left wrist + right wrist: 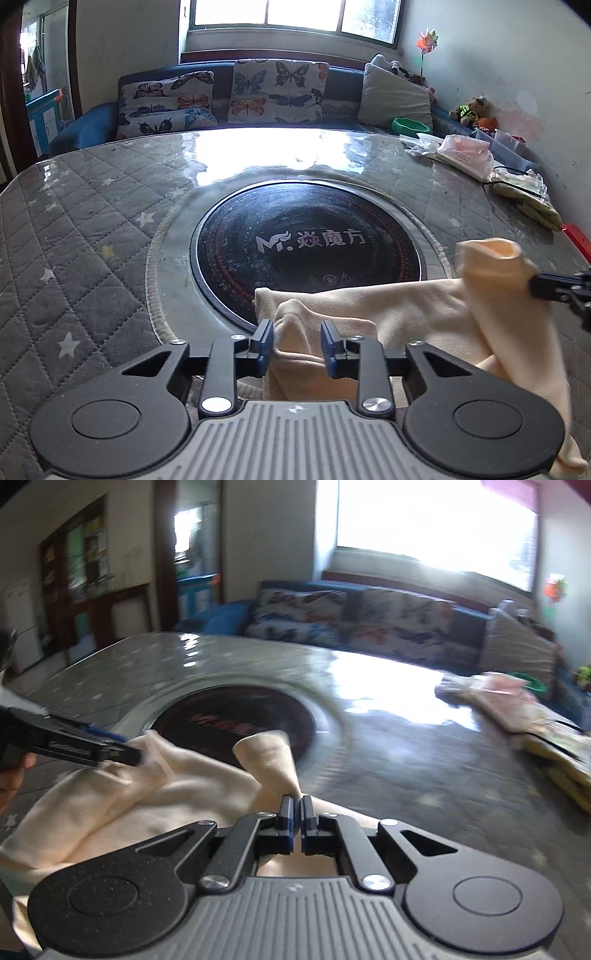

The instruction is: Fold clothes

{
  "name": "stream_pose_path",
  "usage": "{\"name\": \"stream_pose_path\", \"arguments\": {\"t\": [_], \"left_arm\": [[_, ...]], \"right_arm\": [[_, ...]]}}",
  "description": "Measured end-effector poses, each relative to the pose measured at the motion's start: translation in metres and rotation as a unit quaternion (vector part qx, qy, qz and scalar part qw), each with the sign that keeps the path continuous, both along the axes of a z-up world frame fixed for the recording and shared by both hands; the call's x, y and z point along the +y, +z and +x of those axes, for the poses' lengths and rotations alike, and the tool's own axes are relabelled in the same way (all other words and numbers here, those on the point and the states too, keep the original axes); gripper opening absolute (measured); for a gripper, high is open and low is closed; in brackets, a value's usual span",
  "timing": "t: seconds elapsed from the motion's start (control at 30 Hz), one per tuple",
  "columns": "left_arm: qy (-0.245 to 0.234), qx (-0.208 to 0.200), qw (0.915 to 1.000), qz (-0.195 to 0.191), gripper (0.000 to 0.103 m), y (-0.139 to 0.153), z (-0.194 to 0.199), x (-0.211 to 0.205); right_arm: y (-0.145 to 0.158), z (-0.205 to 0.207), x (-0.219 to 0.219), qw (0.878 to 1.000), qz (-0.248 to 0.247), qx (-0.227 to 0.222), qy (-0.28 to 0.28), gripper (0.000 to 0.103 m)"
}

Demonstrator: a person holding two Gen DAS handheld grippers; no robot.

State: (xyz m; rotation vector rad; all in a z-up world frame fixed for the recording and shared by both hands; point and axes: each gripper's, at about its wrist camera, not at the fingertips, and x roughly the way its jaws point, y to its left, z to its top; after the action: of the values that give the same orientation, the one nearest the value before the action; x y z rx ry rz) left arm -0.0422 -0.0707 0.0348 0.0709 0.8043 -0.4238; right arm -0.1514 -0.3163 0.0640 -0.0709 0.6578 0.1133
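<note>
The cream garment (388,306) lies on the quilted table cover (85,236), at the near rim of the round black cooktop (306,251); its long axis runs across the table from left to right. At its left end, the left gripper (297,343) points down at a raised fold; the fold sits between the blue pads (265,341), which stand partly apart, and a gap shows at the right-hand pad, so no firm grasp is confirmed. At the right end, the right gripper (296,806) is clenched on a corner of the garment; the pinched cloth rises in a cone ahead of the fingertips. The left end lies directly under the left gripper, which is the nearer tool for it; the coming move appears to turn on closing that grasp, so that both ends can be carried along the long axis. A pile of bags (465,155) lies well apart at the far right.
</note>
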Motion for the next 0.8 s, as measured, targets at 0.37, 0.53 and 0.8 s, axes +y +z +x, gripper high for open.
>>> {"name": "stream_pose_path", "arguments": {"t": [0.37,0.53,0.8], "left_arm": [[0.008,-0.012,0.9997,-0.018,0.009,0.007,-0.006,0.013],[0.027,-0.027,0.9987,-0.035,0.008,0.020,-0.016,0.027],[0.098,-0.062,0.9925,-0.037,0.008,0.046,-0.037,0.073]], "right_arm": [[-0.016,-0.065,-0.102,0.982,-0.029,0.046,-0.183,0.003],[-0.021,-0.079,-0.119,0.974,-0.045,0.056,-0.213,0.013],[0.001,-0.051,-0.106,0.986,0.001,0.024,-0.166,0.021]]}}
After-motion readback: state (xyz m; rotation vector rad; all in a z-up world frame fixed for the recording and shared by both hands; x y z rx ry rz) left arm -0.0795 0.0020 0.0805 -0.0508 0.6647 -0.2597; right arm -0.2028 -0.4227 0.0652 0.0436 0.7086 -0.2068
